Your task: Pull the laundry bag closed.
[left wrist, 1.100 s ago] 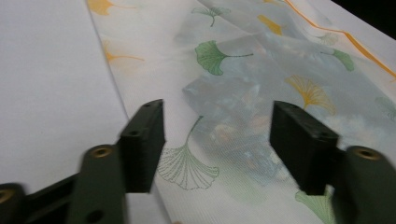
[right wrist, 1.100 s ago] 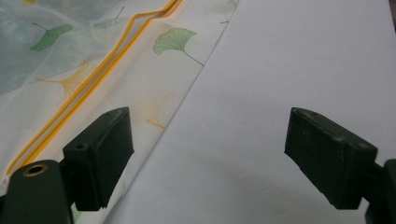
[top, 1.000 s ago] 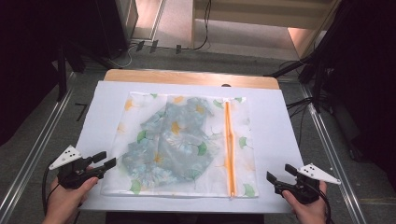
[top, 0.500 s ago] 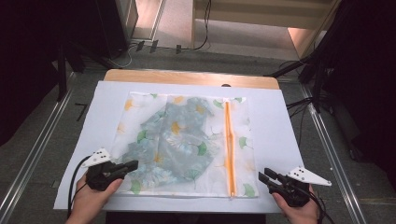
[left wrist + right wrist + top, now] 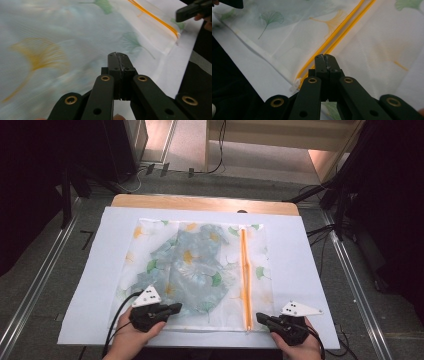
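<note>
High view: wooden table (image 5: 200, 201) w/ white sheet (image 5: 310, 270) over most of top; bare wood strip shows along far edge. Mesh bag (image 5: 150, 250), white w/ green and yellow leaf print, lies flat at centre of sheet, near edge of bag close to sheet's near edge. Patterned cloth (image 5: 192, 267), blue-grey, visible inside bag through mesh, left-centre. Orange zip (image 5: 244, 275) runs far-to-near along bag's right side, ending near bag's near-right corner. Left gripper (image 5: 174, 308) over bag's near-left part, tips pointing right; left hand (image 5: 135, 337) comes in from the near edge. Grey plate on top, cable trails off left. Right gripper (image 5: 261, 318) at near edge, just right of zip end, tips pointing left toward it; right hand (image 5: 295, 347) behind it. Jaws of both look together.

Left gripper view: jaws of left gripper (image 5: 119, 56) closed, tips pressed flat together, nothing between them. Bag (image 5: 50, 37) mesh beneath, blurred; can't tell if tips touch it. Zip (image 5: 155, 18) at upper right, sheet (image 5: 172, 72) beyond bag edge. Right gripper (image 5: 180, 15) tip shows at top right corner, apart from bag corner.

Right gripper view: right gripper (image 5: 325, 58) jaws closed, empty. Tips sit over zip (image 5: 342, 27), near its end; contact can't be confirmed. White zip pull (image 5: 295, 85) lies at bag (image 5: 372, 45) edge, just left of jaws. Sheet (image 5: 244, 67) strip along that edge.
</note>
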`<state>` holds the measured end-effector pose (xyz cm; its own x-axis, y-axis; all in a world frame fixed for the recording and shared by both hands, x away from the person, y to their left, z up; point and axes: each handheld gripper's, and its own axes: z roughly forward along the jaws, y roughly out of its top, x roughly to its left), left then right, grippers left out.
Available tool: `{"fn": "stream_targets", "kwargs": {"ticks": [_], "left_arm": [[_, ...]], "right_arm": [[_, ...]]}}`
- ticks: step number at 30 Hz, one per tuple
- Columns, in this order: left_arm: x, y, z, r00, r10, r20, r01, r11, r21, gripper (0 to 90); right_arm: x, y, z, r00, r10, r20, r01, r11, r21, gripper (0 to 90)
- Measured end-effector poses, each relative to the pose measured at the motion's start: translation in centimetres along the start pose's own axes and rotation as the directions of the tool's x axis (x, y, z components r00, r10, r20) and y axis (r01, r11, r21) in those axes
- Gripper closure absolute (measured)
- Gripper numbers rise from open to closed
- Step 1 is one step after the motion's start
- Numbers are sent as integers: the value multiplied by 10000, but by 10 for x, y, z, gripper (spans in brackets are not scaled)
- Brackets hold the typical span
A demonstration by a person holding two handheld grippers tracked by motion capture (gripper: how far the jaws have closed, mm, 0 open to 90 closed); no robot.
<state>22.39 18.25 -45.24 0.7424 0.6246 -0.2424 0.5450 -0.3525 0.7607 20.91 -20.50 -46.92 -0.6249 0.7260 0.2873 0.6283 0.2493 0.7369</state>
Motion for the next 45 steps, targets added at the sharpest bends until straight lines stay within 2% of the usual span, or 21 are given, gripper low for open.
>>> {"fn": "stream_targets", "kwargs": {"ticks": [4, 8, 10, 13, 15, 17, 20, 21, 24, 27, 29, 30, 31, 34, 37, 42, 44, 45], "left_arm": [[-21, 7, 28, 9982, 259, 540, -272, 9994, 228, 896], [-39, 17, 56, 9950, 464, 879, -519, 9967, 617, 882], [-49, 23, 71, 9934, 467, 1050, -546, 9959, 728, 883], [-56, 30, 87, 9926, 223, 1197, -311, 9969, 721, 881], [-61, 32, 99, 9897, 91, 1429, -219, 9959, 881, 866], [-66, 33, 110, 9876, 246, 1550, -428, 9924, 1151, 859], [-74, 33, 120, 9861, 458, 1597, -656, 9905, 1207, 851], [-77, 33, 122, 9878, 531, 1462, -712, 9900, 1218, 858], [-76, 34, 124, 9902, 337, 1356, -507, 9910, 1240, 887], [-73, 33, 122, 9906, 302, 1333, -469, 9912, 1240, 900], [-75, 32, 122, 9910, 385, 1284, -543, 9911, 1216, 900], [-76, 32, 122, 9912, 460, 1244, -608, 9911, 1180, 900], [-76, 32, 122, 9913, 494, 1218, -640, 9908, 1194, 900], [-73, 32, 122, 9905, 280, 1346, -446, 9915, 1219, 900], [-71, 32, 123, 9883, 17, 1528, -201, 9926, 1195, 900], [-70, 32, 123, 9880, -40, 1544, -151, 9924, 1224, 900], [-69, 32, 123, 9870, -126, 1602, -79, 9919, 1265, 900], [-69, 32, 123, 9866, -128, 1624, -83, 9917, 1282, 900]], "right_arm": [[2, -2, 11, 9998, -180, -14, 180, 9984, 533, 900], [3, -3, 19, 9988, -479, 55, 472, 9943, 960, 900], [3, -3, 19, 9988, -485, 16, 481, 9945, 934, 900], [1, -3, 19, 9988, -479, -45, 481, 9948, 892, 900], [2, -4, 19, 9983, -581, -21, 581, 9943, 897, 900], [3, -4, 18, 9978, -662, 23, 658, 9939, 885, 900], [3, -5, 18, 9976, -698, -10, 696, 9935, 895, 900], [3, -5, 17, 9970, -763, -95, 768, 9929, 903, 900], [3, -5, 15, 9965, -791, -259, 810, 9934, 807, 879], [4, -3, 8, 9951, -752, -640, 770, 9967, 253, 864], [8, -3, 2, 9896, -967, -1065, 963, 9953, -91, 853], [13, -4, 0, 9835, -1282, -1277, 1273, 9918, -148, 863], [13, -4, 0, 9835, -1282, -1277, 1273, 9918, -148, 863], [21, -7, 3, 9730, -2063, -1031, 2087, 9779, 135, 853], [22, -8, 6, 9705, -2245, -874, 2271, 9737, 204, 839], [21, -8, 9, 9678, -2354, -891, 2383, 9709, 235, 878], [19, -8, 11, 9685, -2354, -818, 2385, 9706, 313, 868], [16, -9, 12, 9730, -2142, -858, 2185, 9748, 444, 842]]}}
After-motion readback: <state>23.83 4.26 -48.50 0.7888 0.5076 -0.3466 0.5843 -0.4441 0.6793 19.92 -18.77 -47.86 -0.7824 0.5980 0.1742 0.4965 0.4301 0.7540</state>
